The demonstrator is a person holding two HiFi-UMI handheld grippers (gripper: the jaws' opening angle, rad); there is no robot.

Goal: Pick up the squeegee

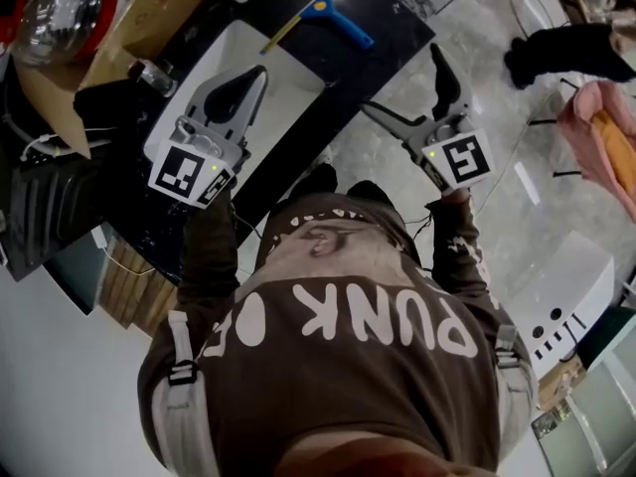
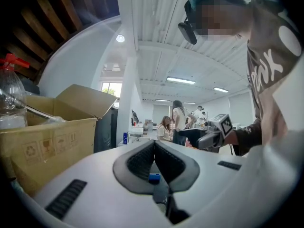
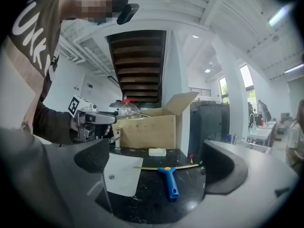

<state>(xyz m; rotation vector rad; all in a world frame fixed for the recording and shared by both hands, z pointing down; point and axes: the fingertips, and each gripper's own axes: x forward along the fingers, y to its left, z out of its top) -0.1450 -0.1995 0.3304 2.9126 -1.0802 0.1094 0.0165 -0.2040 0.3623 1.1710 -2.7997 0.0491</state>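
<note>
On the black countertop (image 3: 142,204), beside the white sink (image 3: 122,175) and toward the far edge, the squeegee (image 3: 169,176) lies flat. Its yellow blade runs crosswise and its blue handle points back at the right gripper (image 3: 156,166), whose jaws stand wide apart, empty, framing the handle nearly end-on. The left gripper (image 1: 241,85) hovers over the sink with its jaws pressed together on nothing and aimed elsewhere, so the right looks better placed for the handle.

The squeegee (image 1: 338,20) is running off the head view at twelve o'clock. The cardboard box (image 1: 149,8) is getting cropped at eleven.
</note>
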